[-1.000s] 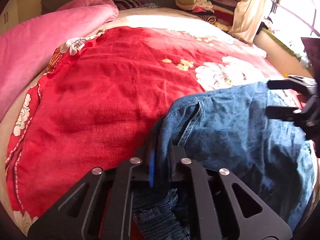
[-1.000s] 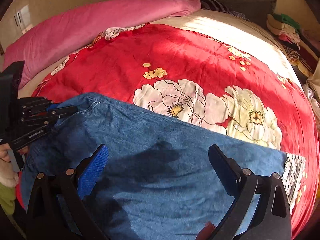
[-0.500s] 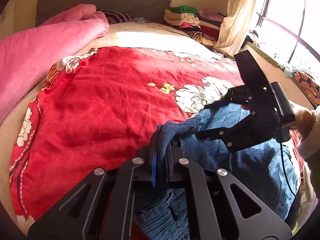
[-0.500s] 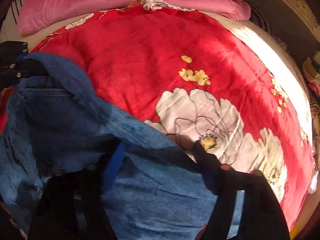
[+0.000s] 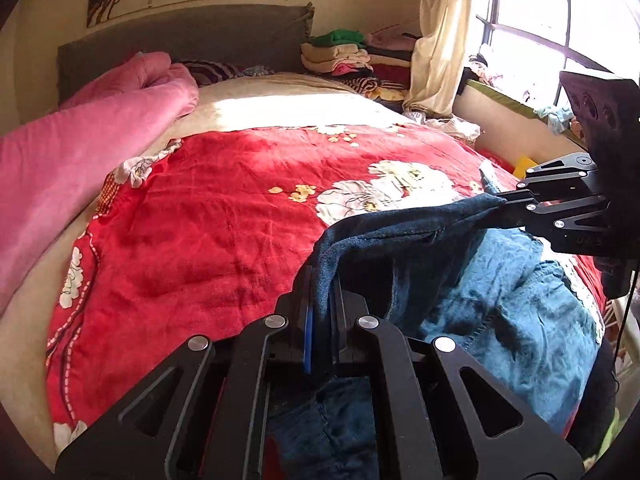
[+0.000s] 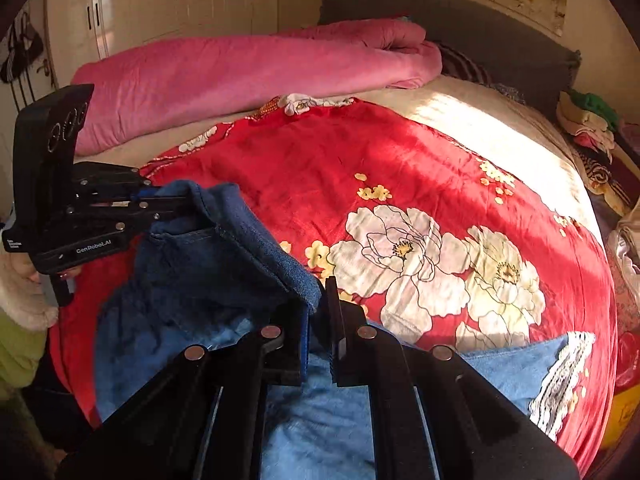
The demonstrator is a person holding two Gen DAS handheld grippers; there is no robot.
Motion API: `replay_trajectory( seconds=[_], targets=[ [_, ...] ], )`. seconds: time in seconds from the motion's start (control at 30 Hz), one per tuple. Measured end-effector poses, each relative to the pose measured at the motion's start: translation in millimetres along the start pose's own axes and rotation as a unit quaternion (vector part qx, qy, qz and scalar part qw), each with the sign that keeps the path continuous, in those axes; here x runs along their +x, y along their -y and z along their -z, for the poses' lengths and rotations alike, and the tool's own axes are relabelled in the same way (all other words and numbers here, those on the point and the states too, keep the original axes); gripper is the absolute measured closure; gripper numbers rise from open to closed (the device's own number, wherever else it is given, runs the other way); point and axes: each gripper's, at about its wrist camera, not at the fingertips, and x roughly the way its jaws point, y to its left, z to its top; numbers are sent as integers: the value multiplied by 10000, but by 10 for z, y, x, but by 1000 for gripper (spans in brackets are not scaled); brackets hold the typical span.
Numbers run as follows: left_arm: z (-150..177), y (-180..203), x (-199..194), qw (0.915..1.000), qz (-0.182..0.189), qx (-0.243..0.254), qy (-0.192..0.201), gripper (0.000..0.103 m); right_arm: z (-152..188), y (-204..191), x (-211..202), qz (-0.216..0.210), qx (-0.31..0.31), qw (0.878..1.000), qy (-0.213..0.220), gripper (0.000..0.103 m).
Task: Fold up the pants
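- Spreading ahead of both tools, the bed wears a red plush blanket with big white flowers; beyond it, to the left of the left tool, lies a long rolled pink quilt.
- Behind the quilt stands a grey padded headboard, and to its right, far ahead of the left tool, sits a stack of folded clothes by a cream curtain.
- Nearest the tools, the blue denim pants lie on the blanket's near edge, their waistband lifted off the bed and stretched between the two tools while the lighter legs stay flat below the right tool.
- The left tool is clamped tight on one end of the waistband, the cloth bunched between its pads.
- The right tool has just been closing; it now pinches the other end of the waistband, denim caught between its narrow jaws.
- In the right wrist view, a hand in a fluffy white cuff grips the left tool's handle.
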Motion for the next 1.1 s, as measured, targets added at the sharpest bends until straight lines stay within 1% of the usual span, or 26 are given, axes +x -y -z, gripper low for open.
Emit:
replay_trajectory(
  seconds=[0.13, 0.27, 0.37, 0.47, 0.57, 0.63, 0.7, 0.77, 0.87, 0.9, 0.97, 1.03, 1.07, 1.1],
  targets=[
    [172, 193, -362, 9996, 89, 124, 242, 102, 328, -249, -273, -143, 146, 9997, 106, 97],
    [445, 343, -654, 9995, 33, 169, 271, 101, 688, -595, -402, -426, 109, 9990, 88, 97],
    [687, 408, -779, 9999, 39, 88, 105, 101, 947, -820, -440, -511, 72, 9987, 48, 97],
    [931, 466, -791, 9998, 25, -18, -218, 101, 1178, -1000, -397, -675, 153, 9976, -72, 96],
    [1132, 484, -784, 9989, -38, -182, -435, 101, 1353, -1154, -320, -722, 204, 9970, -180, 96],
    [1198, 494, -789, 9982, -135, -277, -523, 101, 1437, -1240, -280, -813, 276, 9961, -207, 96],
    [1230, 523, -819, 9979, -247, -249, -547, 101, 1512, -1340, -247, -767, 195, 9966, -238, 95],
    [1252, 498, -848, 9972, -281, -348, -603, 99, 1575, -1380, -216, -737, 128, 9969, -230, 93],
    [1267, 474, -925, 9969, -254, -460, -589, 95, 1661, -1306, -141, -813, 406, 9955, -268, 93],
    [1268, 485, -953, 9970, -257, -457, -576, 95, 1687, -1297, -148, -846, 467, 9951, -220, 93],
    [1270, 538, -1021, 9970, -374, -391, -547, 94, 1707, -1298, -186, -907, 586, 9941, -135, 93],
    [1262, 614, -1116, 9982, -500, -196, -279, 94, 1695, -1293, -253, -957, 663, 9932, 37, 93],
    [1263, 618, -1118, 9978, -595, -132, -250, 92, 1692, -1296, -260, -956, 671, 9931, 70, 93],
    [1277, 594, -1071, 9973, -621, -144, -372, 90, 1700, -1305, -235, -912, 648, 9937, 12, 93]
  ],
)
